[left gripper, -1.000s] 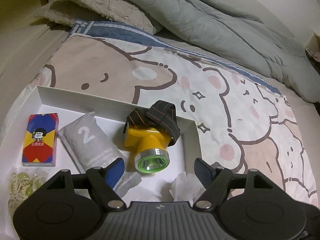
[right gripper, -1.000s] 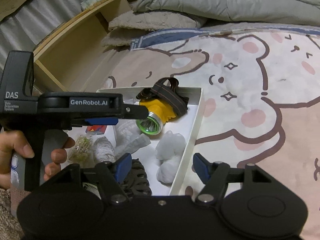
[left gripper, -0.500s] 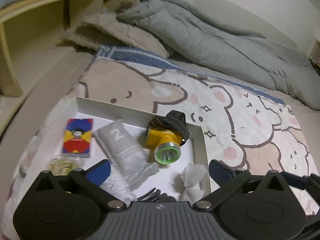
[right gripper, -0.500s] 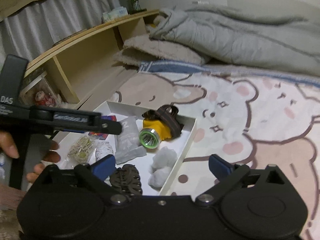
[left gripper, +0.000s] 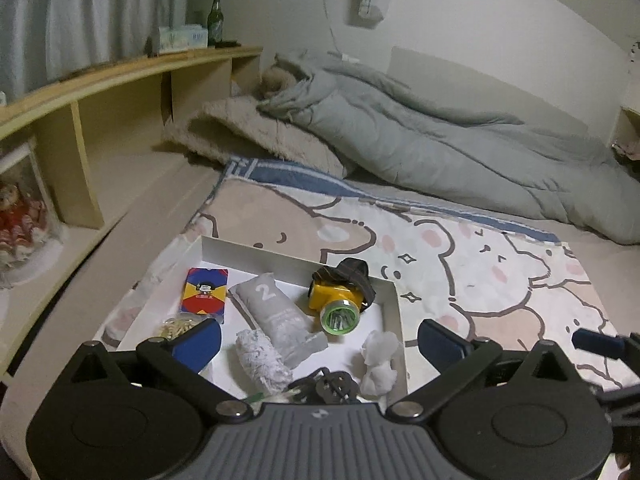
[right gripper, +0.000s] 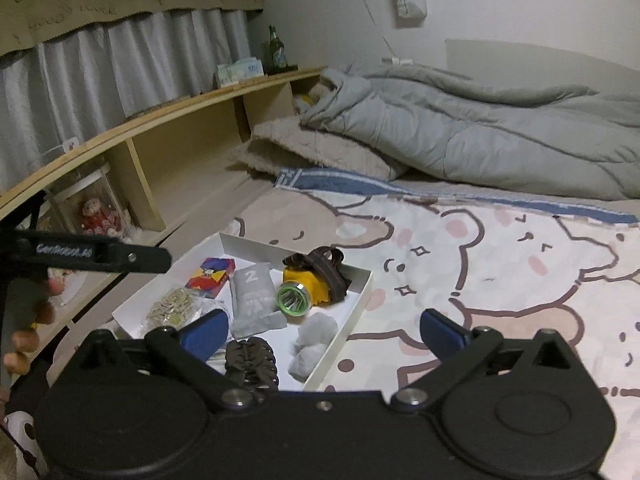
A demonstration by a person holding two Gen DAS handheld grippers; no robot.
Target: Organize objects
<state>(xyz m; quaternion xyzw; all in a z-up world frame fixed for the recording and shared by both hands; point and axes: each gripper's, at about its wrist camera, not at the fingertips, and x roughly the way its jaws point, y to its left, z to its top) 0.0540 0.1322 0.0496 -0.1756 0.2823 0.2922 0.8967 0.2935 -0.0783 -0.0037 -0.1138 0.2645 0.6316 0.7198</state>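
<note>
**Mei:** Bedroom, dim light. Bear-print blanket (left gripper: 460, 264) spread over the bed, grey duvet (left gripper: 420, 148) heaped at twelve o'clock, a wooden shelf (left gripper: 120, 92) running off toward ten.

**Tom:** And the white tray (left gripper: 394, 312)?

**Mei:** On the blanket, at about six in the left wrist view, seven in the right. Inside it: yellow headlamp (left gripper: 338, 304) near the far right corner, grey pouch (left gripper: 276, 312) marked 2 beside it at nine, card pack (left gripper: 204, 294) further left, white wads (left gripper: 380, 360) at the near right, a dark hair claw (right gripper: 251, 362) at the near edge.

**Tom:** What's different from a second ago?

**Mei:** Both cameras sat low over the tray then, with the headlamp large in view. Now they've lifted and pulled back, so the shelf, the curtain and a green bottle (left gripper: 216, 20) show. The jaws were narrower; now they're spread as wide as they go.

**Tom:** Anything held?

**Mei:** No. Left gripper (left gripper: 318, 338) has nothing between its blue pads, and neither does the right gripper (right gripper: 324, 330). Everything I can see lies in the tray; the blanket around it looks bare.

**Tom:** So the sorting's finished?

**Mei:** I'd judge it done or nearly so: empty tools backing away from a filled tray.
</note>
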